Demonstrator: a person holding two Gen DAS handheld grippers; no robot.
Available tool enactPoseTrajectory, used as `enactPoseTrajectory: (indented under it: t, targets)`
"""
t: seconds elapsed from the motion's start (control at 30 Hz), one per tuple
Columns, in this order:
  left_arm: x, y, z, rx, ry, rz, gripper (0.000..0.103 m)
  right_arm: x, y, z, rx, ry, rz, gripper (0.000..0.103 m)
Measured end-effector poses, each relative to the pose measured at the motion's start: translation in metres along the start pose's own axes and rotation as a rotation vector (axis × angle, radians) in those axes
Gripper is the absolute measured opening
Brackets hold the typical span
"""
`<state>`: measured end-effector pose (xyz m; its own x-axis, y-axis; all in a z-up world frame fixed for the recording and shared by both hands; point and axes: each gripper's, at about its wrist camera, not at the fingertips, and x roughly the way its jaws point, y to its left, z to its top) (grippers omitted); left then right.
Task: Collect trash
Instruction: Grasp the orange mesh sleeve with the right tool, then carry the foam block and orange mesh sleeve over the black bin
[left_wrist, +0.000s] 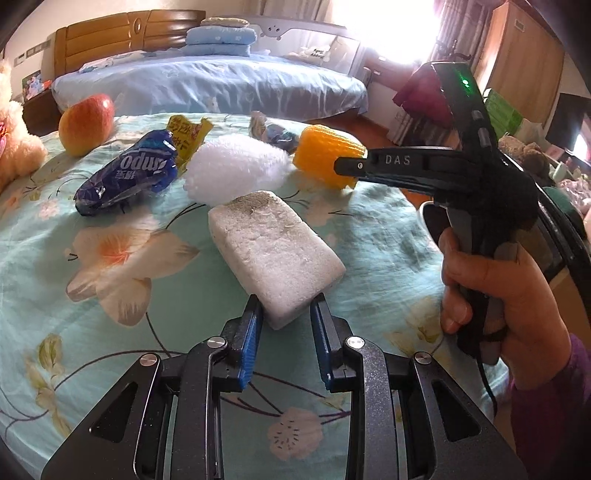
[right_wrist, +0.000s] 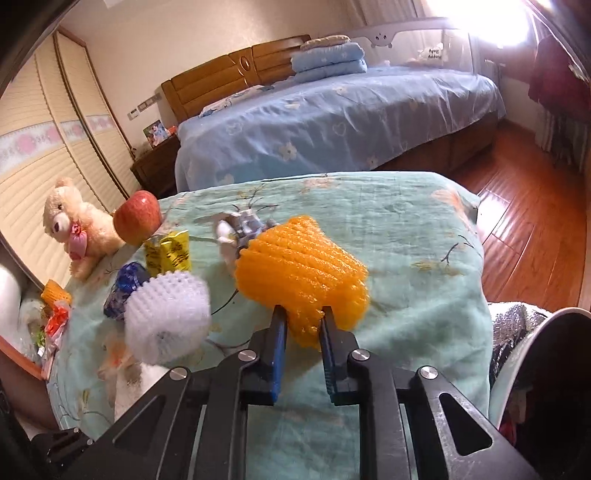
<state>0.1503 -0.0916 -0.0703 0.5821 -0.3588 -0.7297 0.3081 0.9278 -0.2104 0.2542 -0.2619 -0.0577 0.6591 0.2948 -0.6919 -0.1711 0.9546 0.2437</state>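
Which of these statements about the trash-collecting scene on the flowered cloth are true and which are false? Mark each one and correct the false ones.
1. The left hand-held gripper has its jaws on either side of the white foam block. True.
2. The right hand-held gripper is closed on the apple. False: it grips the orange foam net; the apple lies untouched near the teddy bear.
3. The white foam net lies on the cloth, left of the orange one. True.
4. The blue tissue packet is held by a gripper. False: it lies free on the cloth.
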Motion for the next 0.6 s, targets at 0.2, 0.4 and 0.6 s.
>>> enactPoseTrajectory:
  t: [0.2, 0.4, 0.6]
  targets:
    - [-0.002, -0.016, 0.000, 0.037, -0.012, -0.035, 0.025, -0.038, -0.007, -0.020, 0.031, -0.038, 0.020, 0.017]
    - [0.002, -0.038, -0.002, 0.087, 0.005, -0.062, 0.025, -0.080, -0.030, -0.045, 0.102, -0.077, -0.001, 0.017]
    - [0.006, -0.064, 0.003, 0.140, 0.014, -0.085, 0.025, -0.108, -0.048, -0.065, 0.149, -0.103, -0.053, 0.017]
